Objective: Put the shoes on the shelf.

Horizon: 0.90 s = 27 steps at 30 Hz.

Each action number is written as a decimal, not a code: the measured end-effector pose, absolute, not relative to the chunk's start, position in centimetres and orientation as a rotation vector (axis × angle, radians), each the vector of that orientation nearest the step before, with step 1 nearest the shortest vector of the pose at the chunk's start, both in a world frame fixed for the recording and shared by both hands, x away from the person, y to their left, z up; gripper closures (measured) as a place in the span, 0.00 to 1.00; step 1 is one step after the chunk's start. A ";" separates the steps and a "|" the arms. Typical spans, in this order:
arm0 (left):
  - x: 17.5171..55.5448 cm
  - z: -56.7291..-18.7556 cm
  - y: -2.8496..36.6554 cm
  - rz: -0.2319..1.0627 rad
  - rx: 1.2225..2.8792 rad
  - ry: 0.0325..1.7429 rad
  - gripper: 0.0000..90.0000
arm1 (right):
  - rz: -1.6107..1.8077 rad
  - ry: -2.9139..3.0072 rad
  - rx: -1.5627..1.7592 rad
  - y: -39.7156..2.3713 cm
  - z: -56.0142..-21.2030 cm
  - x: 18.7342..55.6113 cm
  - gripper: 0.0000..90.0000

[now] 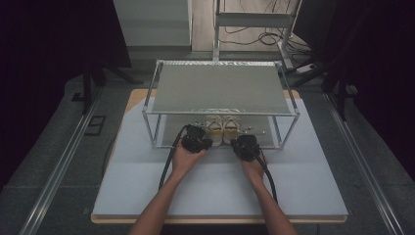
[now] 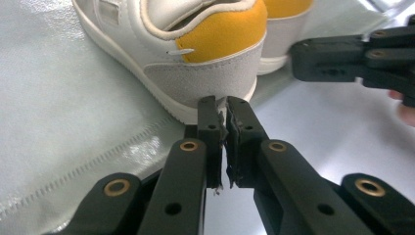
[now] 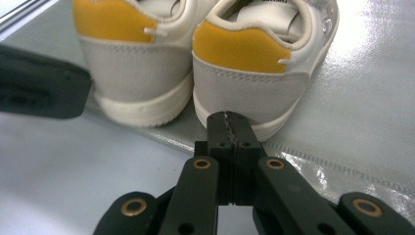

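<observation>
high view: two hands low at centre, left gripper (image 1: 196, 139) and right gripper (image 1: 246, 146) side by side on the pale counter (image 1: 147, 186), both pointed at the open front of a metal-framed shelf rack (image 1: 220, 88). under the rack's top panel, on its lower level, a pair of white shoes (image 1: 222, 128) with heels toward the hands, just ahead of both grippers. left gripper view: left gripper (image 2: 222, 110) with jaws nearly together, a thin slit between the pads, nothing between them; tips right at the sole edge of the left shoe (image 2: 195, 54) at its heel, touching or a hair short, cannot tell which. yellow heel patch above a grey suede band. shoe resting on a shiny silvery mat (image 2: 63, 107); right gripper (image 2: 352, 54) seen at upper right, beside the second heel. right gripper view: right gripper (image 3: 228, 122) with jaws pressed fully together, empty, tips up against the heel sole of the right shoe (image 3: 254, 73). left shoe (image 3: 132, 63) just beside it, heels nearly touching, both on the mat (image 3: 362, 98); left gripper (image 3: 39, 83) dark and blurred at far left.
</observation>
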<state>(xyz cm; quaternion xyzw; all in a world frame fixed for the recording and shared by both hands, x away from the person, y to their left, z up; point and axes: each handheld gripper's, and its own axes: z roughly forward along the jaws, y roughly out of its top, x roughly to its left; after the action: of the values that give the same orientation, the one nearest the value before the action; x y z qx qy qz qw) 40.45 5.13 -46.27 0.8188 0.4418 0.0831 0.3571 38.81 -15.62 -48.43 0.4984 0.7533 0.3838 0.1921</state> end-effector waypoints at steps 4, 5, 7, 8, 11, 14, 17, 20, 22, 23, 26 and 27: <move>41.0 -46.3 4.9 0.177 2.075 1.209 0.95 | 1.070 2.124 1.397 -15.6 -48.5 38.8 0.99; 41.0 -46.3 4.7 0.174 2.049 1.239 0.94 | 1.071 2.124 1.398 -15.6 -48.6 38.8 0.99; 41.1 -46.4 4.5 0.159 2.032 1.254 0.95 | 1.074 2.125 1.399 -15.6 -48.6 38.9 0.99; 41.4 -46.5 4.7 0.202 2.075 1.201 0.95 | 1.077 2.127 1.399 -15.6 -48.6 38.9 0.99; 41.7 -46.9 4.7 0.264 2.090 1.217 0.94 | 1.077 2.130 1.401 -15.6 -48.6 38.9 0.99; 41.6 -47.0 4.7 0.260 2.080 1.221 0.92 | 1.080 2.130 1.404 -15.6 -48.6 38.9 0.99; 41.2 -47.0 4.5 0.183 2.041 1.216 0.88 | 1.082 2.133 1.418 -15.8 -48.5 38.9 0.98; 41.0 -46.8 4.9 0.223 2.084 1.127 0.81 | 1.088 2.131 1.415 -16.2 -48.2 38.7 0.95; 40.5 -46.6 5.0 0.268 2.079 1.110 0.75 | 1.101 2.131 1.409 -16.4 -48.0 38.4 0.91; 40.3 -46.6 5.1 0.289 2.079 1.110 0.72 | 1.108 2.129 1.409 -16.6 -47.9 38.3 0.90; 39.6 -46.4 5.8 0.262 2.072 1.104 0.65 | 1.132 2.128 1.396 -17.1 -47.7 37.8 0.84; 39.3 -46.3 6.0 0.264 2.080 1.094 0.64 | 1.131 2.132 1.392 -17.2 -47.6 37.6 0.83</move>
<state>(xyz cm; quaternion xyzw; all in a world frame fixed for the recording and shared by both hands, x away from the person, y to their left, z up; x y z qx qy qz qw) 39.33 6.01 -46.29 0.8140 0.4283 0.1032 0.3787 37.63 -17.21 -47.63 0.4917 0.7532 0.3996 0.1768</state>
